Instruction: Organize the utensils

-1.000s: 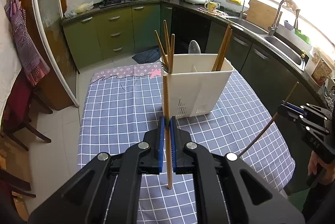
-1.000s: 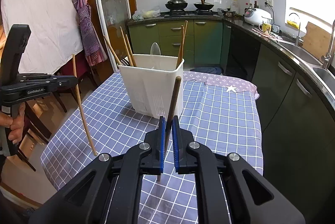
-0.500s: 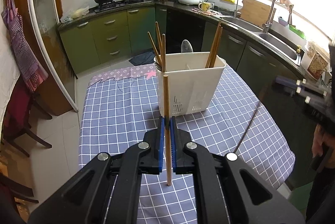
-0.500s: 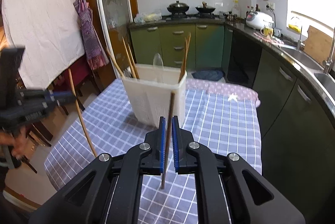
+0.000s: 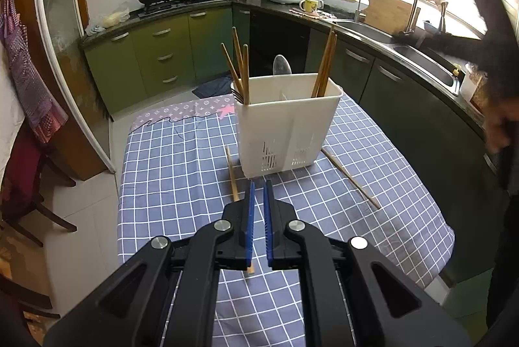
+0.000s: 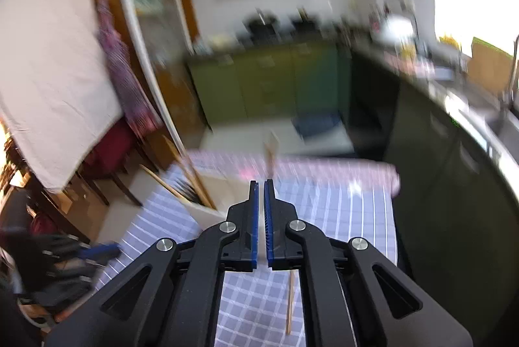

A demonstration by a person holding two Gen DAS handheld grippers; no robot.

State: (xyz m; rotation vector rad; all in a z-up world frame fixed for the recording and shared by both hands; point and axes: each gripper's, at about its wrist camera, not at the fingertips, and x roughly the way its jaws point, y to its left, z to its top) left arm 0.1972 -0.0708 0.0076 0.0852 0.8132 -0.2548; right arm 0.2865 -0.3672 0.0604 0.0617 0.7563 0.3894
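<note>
Each gripper (image 5: 258,185) (image 6: 261,183) is a black plastic linkage with 2 arms tapering to fingers. Blue ribbed pads (image 5: 249,217) line the fingers' inner faces. Round silver screws (image 5: 223,225) mark the pivots.

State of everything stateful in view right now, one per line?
left gripper, shut, nothing between the pads
right gripper, shut, empty; view blurred
white holder, upright on the tablecloth
chopsticks in holder, standing, leaning
spoon, standing at the holder's back
left loose chopstick, lying flat, partly hidden by the left gripper
right loose chopstick, lying flat by the holder
</note>
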